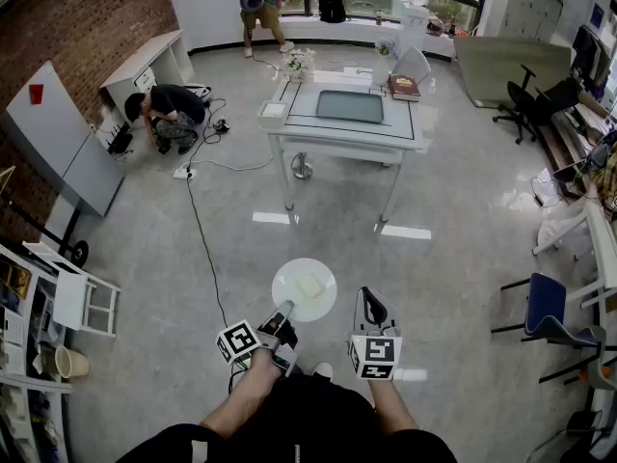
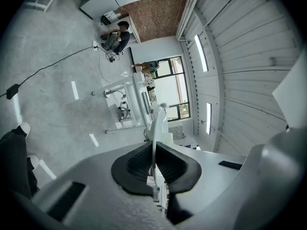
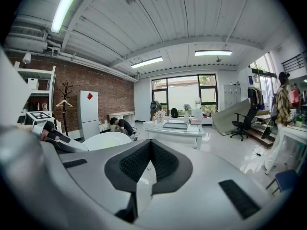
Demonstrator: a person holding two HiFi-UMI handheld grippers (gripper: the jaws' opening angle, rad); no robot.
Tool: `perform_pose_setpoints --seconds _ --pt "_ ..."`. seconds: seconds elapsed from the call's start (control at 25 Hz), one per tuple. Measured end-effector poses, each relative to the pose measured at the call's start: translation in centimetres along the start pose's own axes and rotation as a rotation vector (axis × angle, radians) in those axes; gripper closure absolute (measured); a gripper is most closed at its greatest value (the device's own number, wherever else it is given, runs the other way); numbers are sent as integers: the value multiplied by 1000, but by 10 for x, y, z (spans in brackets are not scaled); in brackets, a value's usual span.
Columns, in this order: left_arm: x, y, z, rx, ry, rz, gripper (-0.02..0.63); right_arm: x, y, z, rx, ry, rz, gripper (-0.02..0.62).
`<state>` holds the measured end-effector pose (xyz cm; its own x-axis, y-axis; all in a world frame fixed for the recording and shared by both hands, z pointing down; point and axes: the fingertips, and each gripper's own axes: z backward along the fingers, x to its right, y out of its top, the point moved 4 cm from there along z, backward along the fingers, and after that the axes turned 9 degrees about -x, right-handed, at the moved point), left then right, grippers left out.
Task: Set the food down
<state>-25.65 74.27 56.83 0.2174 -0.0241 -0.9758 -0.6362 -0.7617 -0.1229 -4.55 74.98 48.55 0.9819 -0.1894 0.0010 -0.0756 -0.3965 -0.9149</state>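
In the head view a round white plate (image 1: 305,289) with a pale square piece of food (image 1: 309,285) hangs level above the floor. My left gripper (image 1: 281,318) is shut on the plate's near rim. The left gripper view shows that rim (image 2: 154,128) edge-on, pinched between the black pads (image 2: 136,164) of the left gripper (image 2: 154,150). My right gripper (image 1: 371,309) is beside the plate on its right, shut and holding nothing. In the right gripper view the right gripper (image 3: 151,150) has its jaws together, with the plate (image 3: 106,140) to its left.
A white table with a glass top (image 1: 347,123) stands a few steps ahead, with a book (image 1: 403,87) on it. A person crouches (image 1: 172,114) at the left wall and another stands (image 1: 260,3) by the window. A cable (image 1: 198,230) crosses the floor. Chairs (image 1: 540,312) are to the right and shelves (image 1: 39,307) to the left.
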Motion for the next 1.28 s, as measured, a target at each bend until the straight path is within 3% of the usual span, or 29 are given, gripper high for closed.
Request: perform_pose_setpoints --seconds 0.32,1.28 --pt "1 -10 2 5 -2 11 589 -2 -1 9 25 53 -35 586" --pt "5 -23 -4 -1 7 40 589 4 -13 16 25 72 -51 586"
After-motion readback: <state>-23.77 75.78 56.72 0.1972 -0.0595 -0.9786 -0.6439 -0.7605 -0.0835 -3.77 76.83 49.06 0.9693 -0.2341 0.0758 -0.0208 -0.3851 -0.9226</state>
